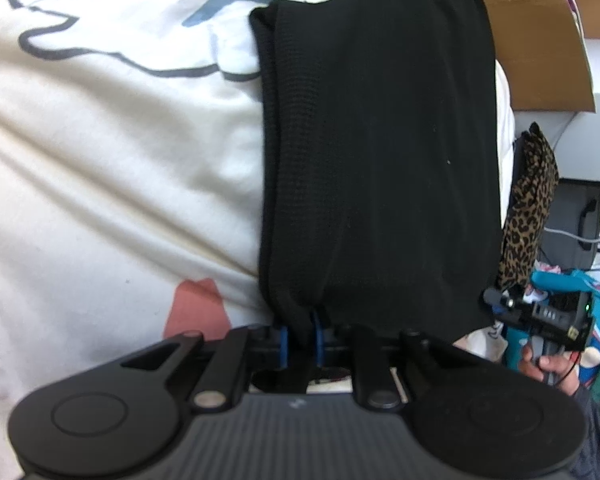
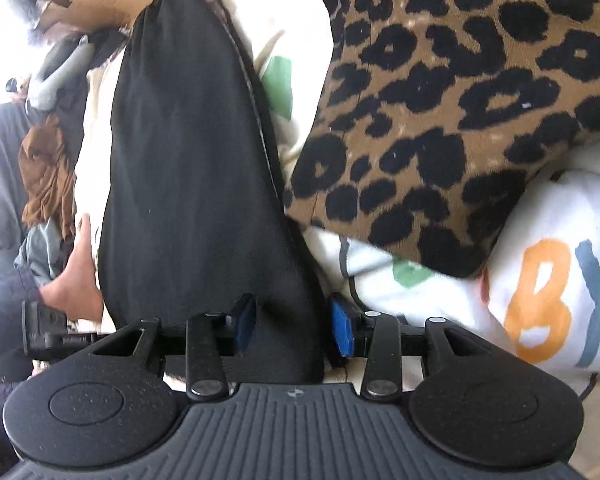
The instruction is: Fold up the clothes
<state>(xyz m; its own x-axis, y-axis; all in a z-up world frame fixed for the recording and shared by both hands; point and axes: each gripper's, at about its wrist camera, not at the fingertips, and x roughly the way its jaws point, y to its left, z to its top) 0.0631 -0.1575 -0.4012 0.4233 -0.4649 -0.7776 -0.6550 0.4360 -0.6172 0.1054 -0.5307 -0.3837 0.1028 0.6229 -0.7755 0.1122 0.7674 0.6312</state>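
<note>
While the left tool pinches the black garment, the right tool gapes over the printed white bedding.

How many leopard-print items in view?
1. The leopard-print cloth lies on the white printed bedding, right of the black garment in the right wrist view; the left wrist view shows it at the right edge. More may be hidden.

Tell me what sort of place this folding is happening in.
Probably a bedroom at home: a printed white bedsheet lies under the black garment, a leopard-print cushion sits beside it, and a cardboard box stands behind.
</note>
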